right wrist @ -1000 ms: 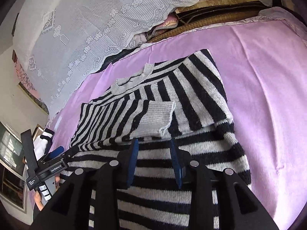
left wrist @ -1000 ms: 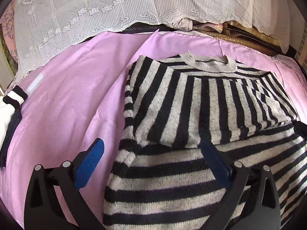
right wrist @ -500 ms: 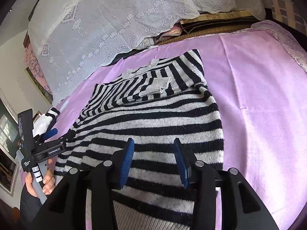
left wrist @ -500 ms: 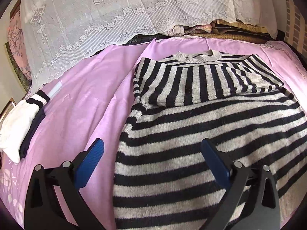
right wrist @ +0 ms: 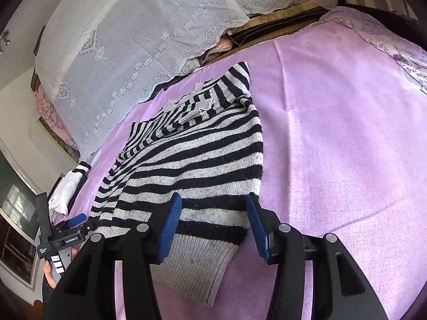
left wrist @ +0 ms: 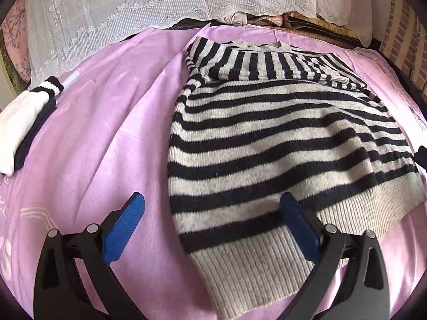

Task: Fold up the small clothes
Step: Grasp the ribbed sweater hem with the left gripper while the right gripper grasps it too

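Observation:
A black-and-grey striped sweater [left wrist: 280, 138] lies flat on the pink sheet [left wrist: 101, 138], collar at the far end, both sleeves folded across the chest, ribbed grey hem nearest me. My left gripper [left wrist: 210, 221] is open and empty, hovering over the hem's left corner. In the right wrist view the sweater [right wrist: 197, 157] runs away from me. My right gripper [right wrist: 213, 224] is open and empty over the hem's right corner. The left gripper [right wrist: 77, 220] also shows at that view's lower left, held in a hand.
A folded white and navy garment [left wrist: 24, 117] lies at the sheet's left edge. A white lace cover [left wrist: 165, 2] drapes over piled bedding at the far end. Bare pink sheet [right wrist: 333, 133] stretches right of the sweater. A brick wall [left wrist: 408, 40] stands at the far right.
Both grippers have drawn back from the sweater's chest to its hem. The right gripper's jaws have opened wider. The sweater has not moved.

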`<state>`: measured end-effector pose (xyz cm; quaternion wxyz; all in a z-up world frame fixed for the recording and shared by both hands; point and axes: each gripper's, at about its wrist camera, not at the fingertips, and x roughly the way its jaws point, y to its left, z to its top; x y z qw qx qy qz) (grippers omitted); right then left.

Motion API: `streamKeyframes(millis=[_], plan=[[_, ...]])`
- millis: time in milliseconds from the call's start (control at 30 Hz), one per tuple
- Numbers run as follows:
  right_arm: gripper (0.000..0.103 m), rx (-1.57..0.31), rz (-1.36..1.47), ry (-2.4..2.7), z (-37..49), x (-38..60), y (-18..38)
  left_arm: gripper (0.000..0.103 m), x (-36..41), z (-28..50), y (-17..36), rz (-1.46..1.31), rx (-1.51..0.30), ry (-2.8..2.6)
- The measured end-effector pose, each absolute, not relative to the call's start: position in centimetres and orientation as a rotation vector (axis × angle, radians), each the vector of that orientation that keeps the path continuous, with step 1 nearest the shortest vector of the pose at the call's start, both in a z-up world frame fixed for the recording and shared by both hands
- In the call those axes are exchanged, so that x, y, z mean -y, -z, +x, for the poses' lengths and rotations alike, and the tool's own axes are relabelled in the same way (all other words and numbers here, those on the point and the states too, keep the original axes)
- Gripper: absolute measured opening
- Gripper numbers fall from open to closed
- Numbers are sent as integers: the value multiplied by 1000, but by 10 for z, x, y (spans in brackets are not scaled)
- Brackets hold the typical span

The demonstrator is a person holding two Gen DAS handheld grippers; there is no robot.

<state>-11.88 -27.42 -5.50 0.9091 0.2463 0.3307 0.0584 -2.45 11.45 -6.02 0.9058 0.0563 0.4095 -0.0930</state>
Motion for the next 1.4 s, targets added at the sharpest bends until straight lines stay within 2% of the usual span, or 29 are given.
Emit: streamKeyframes(millis=[67, 500, 633, 767, 900, 1067, 1333, 1400], plan=[[57, -690, 511, -119, -122, 274, 57, 98, -125, -30, 61, 57, -859, 238], [60, -717, 552, -189, -141, 273, 64, 98, -141, -49, 67, -132, -928, 510], [75, -731, 561, -236, -139, 270, 65, 98, -137, -45, 70, -140, -949, 539], [82, -739, 553, -258, -137, 266, 65, 98, -132, -44, 71, -136, -943, 534], [82, -729, 640, -296, -141, 274, 66, 98, -132, -44, 72, -129, -934, 534], [74, -781, 666, -362, -150, 275, 67, 98, -145, -39, 72, -258, -959, 611], [38, -839, 671, -331, -151, 278, 76, 98, -139, -40, 72, -247, -990, 680], [38, -843, 663, -339, -150, 276, 76, 98, -138, -40, 72, -242, -992, 685]])
